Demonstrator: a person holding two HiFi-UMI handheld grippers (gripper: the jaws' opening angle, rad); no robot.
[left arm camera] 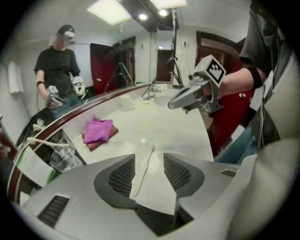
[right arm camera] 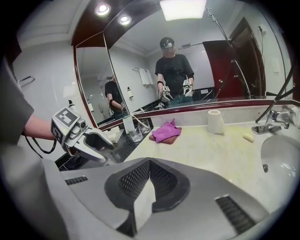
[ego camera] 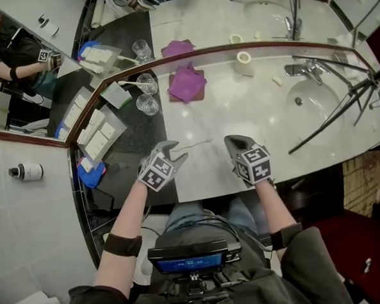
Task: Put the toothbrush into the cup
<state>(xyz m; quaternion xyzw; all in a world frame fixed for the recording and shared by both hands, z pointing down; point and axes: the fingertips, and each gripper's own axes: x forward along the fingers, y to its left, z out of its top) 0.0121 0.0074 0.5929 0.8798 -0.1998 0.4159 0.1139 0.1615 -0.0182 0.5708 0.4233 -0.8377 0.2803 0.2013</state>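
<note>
Left gripper [ego camera: 172, 152] gapes beside the toothbrush [ego camera: 197, 143] on marble counter [ego camera: 244, 113] (right gripper [ego camera: 234, 144] closed, empty).

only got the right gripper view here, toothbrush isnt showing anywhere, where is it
observer: The toothbrush lies flat on the pale counter, its near end between the left gripper's jaws.
operator: so left has hold of it
observer: No. The left gripper view shows those jaws wide apart, with the toothbrush lying loose between them.
operator: is my right one touching it
observer: No. In the head view the right gripper sits apart from the toothbrush's far end, with bare counter between them.
</note>
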